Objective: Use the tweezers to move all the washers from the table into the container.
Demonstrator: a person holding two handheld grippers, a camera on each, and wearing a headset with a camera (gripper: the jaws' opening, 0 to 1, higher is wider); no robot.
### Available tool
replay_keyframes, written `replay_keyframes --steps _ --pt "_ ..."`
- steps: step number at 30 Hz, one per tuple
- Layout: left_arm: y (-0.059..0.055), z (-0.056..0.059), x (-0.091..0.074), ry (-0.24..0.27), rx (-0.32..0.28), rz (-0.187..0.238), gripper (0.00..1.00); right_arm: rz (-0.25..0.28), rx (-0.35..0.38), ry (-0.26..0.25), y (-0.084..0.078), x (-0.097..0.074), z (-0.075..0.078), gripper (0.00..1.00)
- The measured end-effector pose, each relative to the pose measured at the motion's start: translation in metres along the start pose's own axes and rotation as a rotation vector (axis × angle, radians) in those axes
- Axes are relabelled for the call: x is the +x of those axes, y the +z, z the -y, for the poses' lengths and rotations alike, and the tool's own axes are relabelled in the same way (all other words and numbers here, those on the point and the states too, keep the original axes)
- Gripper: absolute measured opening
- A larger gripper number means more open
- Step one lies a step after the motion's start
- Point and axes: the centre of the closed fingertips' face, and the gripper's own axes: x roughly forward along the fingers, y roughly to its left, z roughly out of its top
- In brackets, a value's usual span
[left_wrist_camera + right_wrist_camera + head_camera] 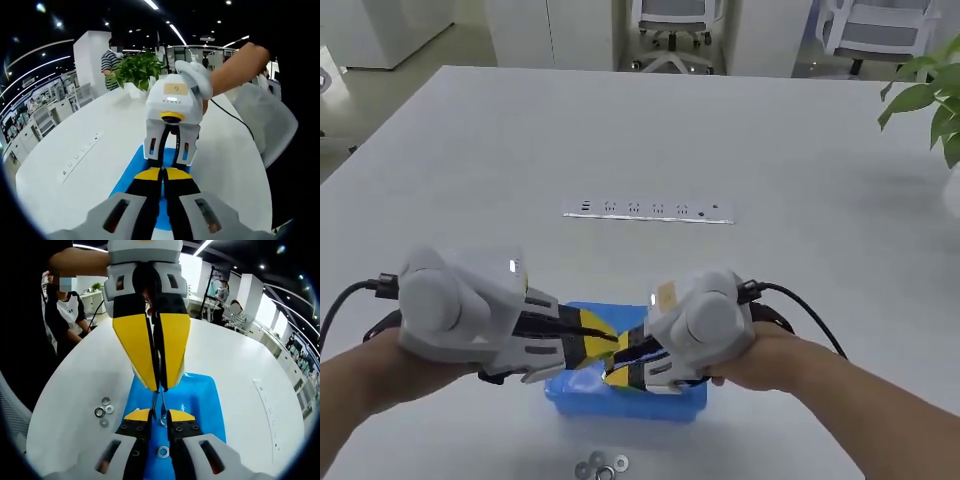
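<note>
A shallow blue container [682, 400] [129, 174] [202, 400] sits near the table's front edge. Both grippers meet nose to nose above it. My left gripper [612, 341] [163, 176] [159, 385] is shut on thin metal tweezers [157, 401], whose tips point down into the container. A washer [163, 421] hangs at those tips. My right gripper [620, 372] [159, 415] [169, 148] stands narrowly open, its yellow tips either side of the tweezer tips without touching. Another washer [163, 451] lies inside the container. Several washers [602, 467] [103, 412] lie on the table beside it.
A white power strip [648, 210] [80, 156] [265, 400] lies across the table's middle. A potted plant [930, 100] [137, 70] stands at the far right edge. Office chairs [672, 30] stand beyond the table. A person [70, 310] sits close by.
</note>
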Motion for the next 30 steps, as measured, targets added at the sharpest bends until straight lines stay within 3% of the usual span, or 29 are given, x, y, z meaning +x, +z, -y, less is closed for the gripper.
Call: replay_keyframes --steps 14,30 --pt "0.009 0.006 -0.005 -0.016 0.014 -0.002 0.05 -0.015 0.009 -0.042 0.002 -0.021 -0.002 0.2" --pt "0.022 0.02 -0.011 -0.025 0.017 -0.003 0.05 -0.024 0.046 -0.1 0.004 -0.043 -0.01 0.25"
